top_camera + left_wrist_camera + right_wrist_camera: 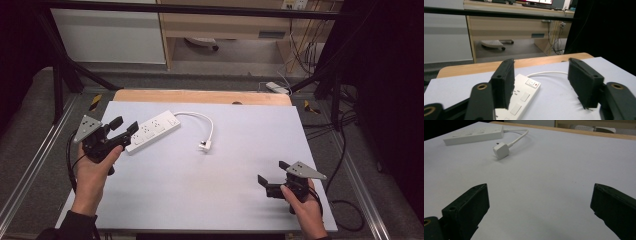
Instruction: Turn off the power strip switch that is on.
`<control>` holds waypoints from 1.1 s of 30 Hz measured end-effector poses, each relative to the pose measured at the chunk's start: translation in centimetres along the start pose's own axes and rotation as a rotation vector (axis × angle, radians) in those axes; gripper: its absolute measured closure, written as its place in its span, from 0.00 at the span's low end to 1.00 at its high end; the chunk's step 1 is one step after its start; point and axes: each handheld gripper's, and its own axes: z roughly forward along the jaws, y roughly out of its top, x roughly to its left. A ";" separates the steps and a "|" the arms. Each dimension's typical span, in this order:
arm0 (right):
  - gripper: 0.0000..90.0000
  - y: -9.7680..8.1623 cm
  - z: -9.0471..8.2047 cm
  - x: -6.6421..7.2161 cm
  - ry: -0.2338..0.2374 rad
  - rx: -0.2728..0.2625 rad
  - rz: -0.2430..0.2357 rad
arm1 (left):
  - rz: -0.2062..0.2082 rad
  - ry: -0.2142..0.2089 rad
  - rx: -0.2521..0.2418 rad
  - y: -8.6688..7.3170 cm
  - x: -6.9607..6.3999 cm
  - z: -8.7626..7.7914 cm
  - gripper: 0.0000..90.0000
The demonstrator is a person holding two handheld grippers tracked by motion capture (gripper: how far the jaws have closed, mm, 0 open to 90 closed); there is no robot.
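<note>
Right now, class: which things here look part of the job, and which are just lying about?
Likely in the job:
power strip
its plug
left gripper, open beside the strip
right gripper, open

Lying about:
white adapter on the floor beyond the table

One power strip, two tools

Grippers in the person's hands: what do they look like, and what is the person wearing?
Both are black. The left gripper and the right gripper each end in two flat, blocky jaws and carry a grey three-cornered plate on top. Brass-coloured rings mark the jaw arms. A black cable trails from the left one. A dark sleeve covers the left forearm.
</note>
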 end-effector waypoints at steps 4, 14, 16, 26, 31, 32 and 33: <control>0.03 0.0 0.0 0.0 0.001 0.000 0.001 | 0.007 0.023 0.007 -0.3 0.7 0.3 0.54; 0.03 0.0 0.0 -0.1 0.004 0.002 0.003 | 0.024 0.036 0.038 -0.8 1.8 1.7 0.72; 0.03 0.0 0.0 -0.1 0.004 0.002 0.004 | 0.038 0.043 0.050 -1.0 2.0 2.0 0.74; 0.03 0.0 0.0 -0.1 0.003 0.006 0.006 | 0.064 0.063 0.101 -2.1 2.9 3.5 0.89; 0.03 0.0 0.0 -0.1 0.005 0.006 0.005 | 0.051 0.072 0.127 -2.8 3.6 4.2 0.93; 0.03 0.0 0.0 -0.1 0.005 0.006 0.006 | 0.050 0.075 0.132 -2.9 3.7 4.2 0.95; 0.03 0.0 0.0 -0.2 0.005 0.006 0.006 | 0.046 0.078 0.136 -3.1 3.9 4.3 0.95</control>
